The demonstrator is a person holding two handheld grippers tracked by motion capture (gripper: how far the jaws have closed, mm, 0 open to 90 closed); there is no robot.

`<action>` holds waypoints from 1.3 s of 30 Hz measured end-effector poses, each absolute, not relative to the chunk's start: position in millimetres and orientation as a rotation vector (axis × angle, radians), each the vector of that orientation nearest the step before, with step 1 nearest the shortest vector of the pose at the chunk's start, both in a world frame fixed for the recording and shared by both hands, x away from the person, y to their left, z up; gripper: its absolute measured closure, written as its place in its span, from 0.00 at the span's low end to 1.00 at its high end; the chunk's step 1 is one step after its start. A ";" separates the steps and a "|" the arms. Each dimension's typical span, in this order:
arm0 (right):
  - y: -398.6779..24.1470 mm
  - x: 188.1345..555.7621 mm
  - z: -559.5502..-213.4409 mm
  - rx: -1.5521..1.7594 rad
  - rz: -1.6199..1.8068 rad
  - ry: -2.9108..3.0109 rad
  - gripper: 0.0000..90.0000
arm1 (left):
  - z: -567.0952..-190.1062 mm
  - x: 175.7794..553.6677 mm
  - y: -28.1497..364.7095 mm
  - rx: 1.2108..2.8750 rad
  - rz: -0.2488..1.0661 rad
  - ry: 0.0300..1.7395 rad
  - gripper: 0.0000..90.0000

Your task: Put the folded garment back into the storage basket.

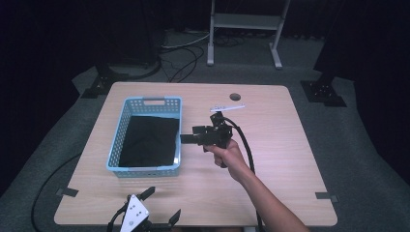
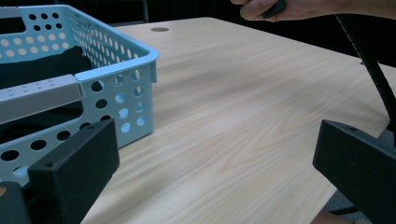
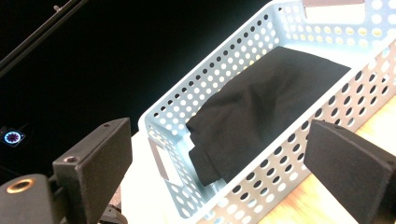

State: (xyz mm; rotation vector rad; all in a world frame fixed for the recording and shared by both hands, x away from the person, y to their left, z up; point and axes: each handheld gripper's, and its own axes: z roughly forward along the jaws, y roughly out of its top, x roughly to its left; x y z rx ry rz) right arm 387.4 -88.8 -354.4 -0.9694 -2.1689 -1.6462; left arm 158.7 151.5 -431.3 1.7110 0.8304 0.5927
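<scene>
Overhead: right gripper (image 1: 187,139) held by hand (image 1: 227,153) just beside right wall of light blue perforated basket (image 1: 114,145), empty; black folded cloth (image 1: 149,141) lies inside basket. Left gripper (image 1: 162,205) at near table (image 1: 270,145) edge, jaws spread, empty. Left gripper view: jaws wide apart, basket (image 2: 116,70) corner close ahead. Right gripper view: jaws open wide, aimed at cloth (image 3: 261,112) in basket (image 3: 215,79)

A pale wooden tabletop (image 1: 270,159) carries a blue perforated basket (image 1: 145,102) at nine o'clock and a white strip (image 1: 227,107) toward twelve.
</scene>
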 end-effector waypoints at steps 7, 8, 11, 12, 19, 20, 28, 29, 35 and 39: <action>-89.6 386.1 -356.4 -0.967 -1.644 -2.176 0.08 | -430.8 158.3 151.8 1.708 0.594 0.829 0.00; -89.8 385.8 -356.7 -0.968 -1.639 -2.181 0.08 | -430.7 158.3 152.0 1.707 0.595 0.831 0.00; -92.0 385.1 -357.0 -0.971 -1.633 -2.192 0.08 | -430.6 158.3 152.3 1.707 0.596 0.831 0.00; -93.1 385.0 -356.9 -0.972 -1.634 -2.192 0.08 | -430.7 158.4 152.3 1.708 0.596 0.831 0.00; -99.9 384.1 -358.8 -0.988 -1.628 -2.193 0.08 | -430.8 158.2 151.6 1.710 0.596 0.830 0.00; -100.5 383.8 -359.2 -0.988 -1.627 -2.193 0.08 | -430.8 158.2 151.6 1.710 0.597 0.829 0.00; -103.6 382.1 -362.3 -0.988 -1.623 -2.198 0.08 | -430.7 157.8 151.2 1.709 0.597 0.827 0.00; -104.3 381.9 -363.1 -0.990 -1.624 -2.198 0.08 | -430.6 157.7 151.2 1.709 0.597 0.828 0.00; -112.3 380.3 -367.8 -1.014 -1.619 -2.187 0.08 | -430.6 157.5 151.1 1.708 0.596 0.828 0.00; -116.6 379.1 -369.8 -1.021 -1.617 -2.187 0.08 | -431.1 157.4 149.7 1.714 0.595 0.824 0.00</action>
